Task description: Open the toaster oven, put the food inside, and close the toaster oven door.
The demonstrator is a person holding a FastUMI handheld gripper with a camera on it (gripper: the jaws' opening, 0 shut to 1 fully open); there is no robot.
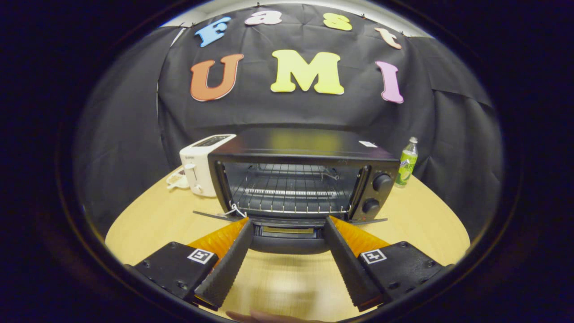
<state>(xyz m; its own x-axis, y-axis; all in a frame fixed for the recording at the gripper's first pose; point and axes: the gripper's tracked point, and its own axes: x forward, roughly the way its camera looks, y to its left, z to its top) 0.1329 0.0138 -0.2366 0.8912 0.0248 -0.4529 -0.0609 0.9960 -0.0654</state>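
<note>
At 12 o'clock just ahead of the gripper point(287, 222), the toaster oven point(300, 179) sits on the wooden table point(148, 220) with its door point(287, 237) dropped flat toward the fingers, rack point(291, 193) bare. Fingers spread wide, holding nothing, tips flanking the door's handle edge, probably to clear the opening. No food seen. White toaster point(202, 163) at 10 o'clock, green bottle point(407, 162) at 2 o'clock, both out of the loading path.

Staged recording booth rather than a home kitchen, black cloth wall point(448, 134) draped behind a light wooden table point(157, 220), kitchen props set out on it, toaster oven point(305, 175) with door down, white toaster point(202, 163), green drink bottle point(407, 163)
</note>
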